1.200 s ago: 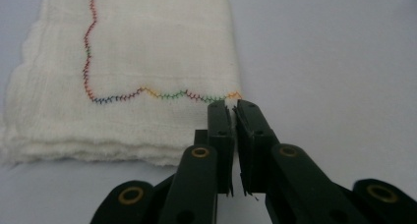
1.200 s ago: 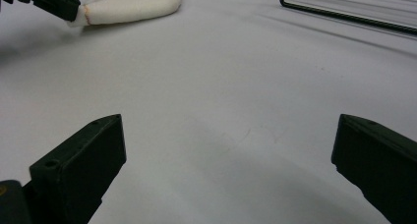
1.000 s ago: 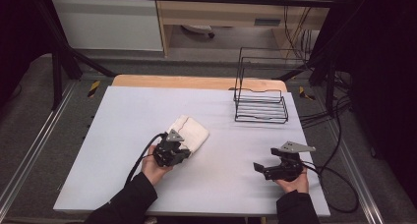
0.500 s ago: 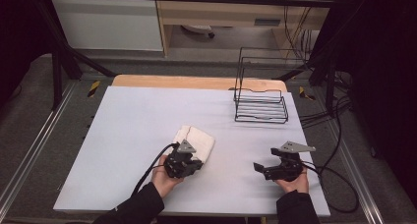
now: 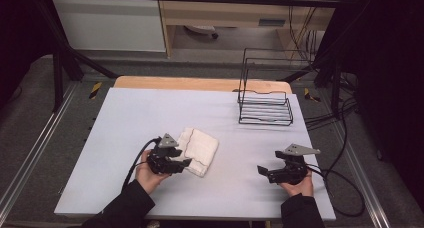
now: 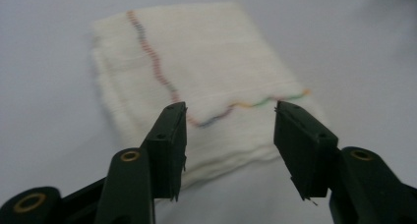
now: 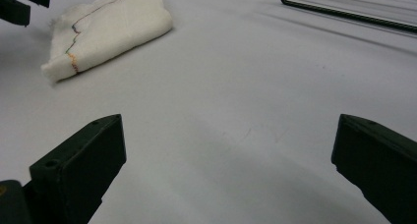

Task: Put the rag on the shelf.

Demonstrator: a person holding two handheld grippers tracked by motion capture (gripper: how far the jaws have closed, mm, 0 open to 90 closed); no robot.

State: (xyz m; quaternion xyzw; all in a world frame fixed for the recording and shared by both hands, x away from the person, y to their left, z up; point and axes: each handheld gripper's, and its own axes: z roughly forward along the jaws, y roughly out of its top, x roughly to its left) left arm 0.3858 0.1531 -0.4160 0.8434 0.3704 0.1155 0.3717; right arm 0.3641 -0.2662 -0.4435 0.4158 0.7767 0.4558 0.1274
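Approach step: left tool point(image 6: 228, 135), jaws part open, empty, poised over the cloth point(image 5: 199, 149) near the bench's front edge (folded). Next: lower, close on near hem. Right tool point(image 7: 228, 170) wide open, idle.

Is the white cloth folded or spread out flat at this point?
Folded. The cloth lies as a compact rectangle on the table, with stacked layers showing along its edge in the left gripper view.
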